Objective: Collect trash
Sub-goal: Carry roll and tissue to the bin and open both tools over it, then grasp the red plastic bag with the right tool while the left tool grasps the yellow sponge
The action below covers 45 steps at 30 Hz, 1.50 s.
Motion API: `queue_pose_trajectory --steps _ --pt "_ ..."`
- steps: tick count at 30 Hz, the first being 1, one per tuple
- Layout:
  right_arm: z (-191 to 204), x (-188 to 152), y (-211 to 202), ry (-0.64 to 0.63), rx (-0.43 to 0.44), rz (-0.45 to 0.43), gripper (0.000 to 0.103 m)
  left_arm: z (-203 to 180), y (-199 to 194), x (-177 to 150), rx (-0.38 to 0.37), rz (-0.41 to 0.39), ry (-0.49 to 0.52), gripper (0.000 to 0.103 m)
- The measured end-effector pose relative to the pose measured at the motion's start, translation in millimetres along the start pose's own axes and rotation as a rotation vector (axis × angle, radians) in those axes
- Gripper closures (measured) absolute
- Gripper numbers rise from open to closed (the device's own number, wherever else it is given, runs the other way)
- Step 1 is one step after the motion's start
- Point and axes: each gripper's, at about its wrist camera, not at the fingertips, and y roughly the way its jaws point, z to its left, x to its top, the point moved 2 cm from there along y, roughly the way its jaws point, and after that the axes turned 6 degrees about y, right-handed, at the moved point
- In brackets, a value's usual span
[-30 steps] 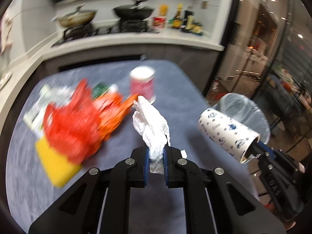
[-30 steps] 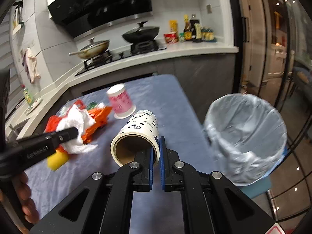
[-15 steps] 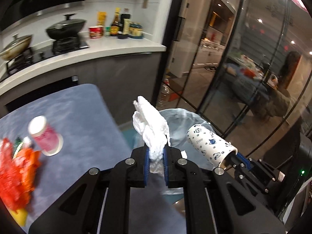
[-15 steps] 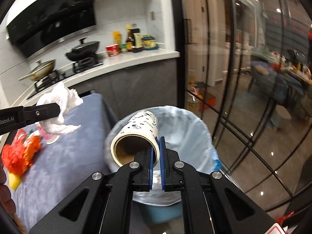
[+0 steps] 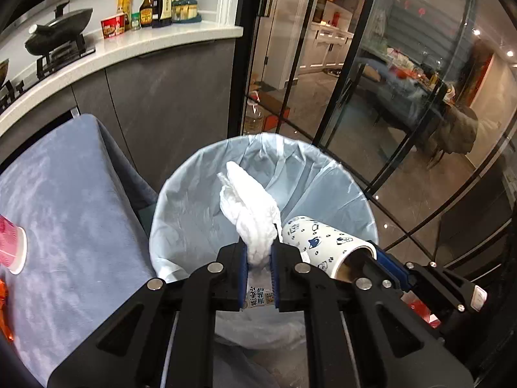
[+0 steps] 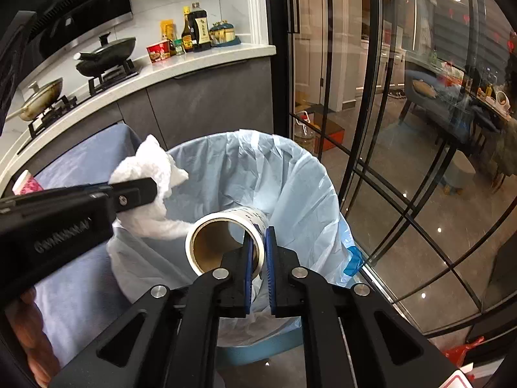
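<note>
Left gripper (image 5: 259, 260): jaws narrow, pinching a crumpled white tissue (image 5: 250, 215) that sticks up over the bin's mouth.
Right gripper (image 6: 257, 260): jaws opening, the paper cup (image 6: 226, 237) wall between the blue pads; whether they grip it cannot be told.
Cup axis: on its side, open mouth toward the right camera, above the bin.
Bin (image 6: 300, 174): lined with pale blue bag, just beside the blue-clothed table (image 5: 64, 200).
Nearby: pink cup (image 5: 9, 245) on the table; glass doors (image 6: 404, 129) behind.
</note>
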Motion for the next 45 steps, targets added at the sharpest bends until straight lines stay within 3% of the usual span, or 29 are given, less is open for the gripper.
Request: queue_pose_trajectory --steps 2,3,4,6,7,15,19,22,27,35,45 --pt "-1.3 -0.8 4.2 0.012 -0.001 0.009 0.09 0.5 4.6 -2.3 -0.016 0.003 -0.006 0.089" --pt "-2.1 -2.0 4.8 0.019 -0.001 0.008 0.09 1.7 5.8 -3.5 -0.012 0.001 -0.009 0.081" --pt "-3.0 -2.1 3.3 0.027 0.0 -0.002 0.09 2.9 6.1 -3.8 -0.003 -0.004 -0.011 0.064" --pt "-2.7 -2.1 -0.7 0.026 -0.003 -0.015 0.089 6.2 2.4 -5.2 0.026 -0.025 -0.022 0.038" --pt "-2.0 -1.3 -2.8 0.026 -0.002 -0.022 0.087 7.7 -1.7 -6.2 0.038 -0.041 -0.029 0.034" --pt "9.7 2.7 -24.7 0.033 0.037 -0.062 0.078 34.0 -33.3 -12.6 0.074 -0.08 -0.097 0.029" --pt "25.6 1.2 -41.7 0.014 0.081 -0.074 0.078 52.3 -65.2 -24.3 0.146 -0.116 -0.13 0.02" --pt "41.0 -3.6 -53.8 0.002 0.118 -0.081 0.076 69.8 -87.9 -38.5 0.186 -0.129 -0.183 0.019" --pt "75.8 -10.7 -71.5 -0.037 0.184 -0.084 0.073 109.4 -125.2 -70.4 0.261 -0.129 -0.285 0.019" --pt "136.8 -28.7 -86.5 -0.109 0.268 -0.061 0.073 165.8 -190.2 -130.9 0.444 -0.12 -0.374 0.019" --pt "211.7 -60.3 -106.5 -0.216 0.36 -0.025 0.068 227.9 -256.6 -212.1 0.562 -0.105 -0.526 0.015"
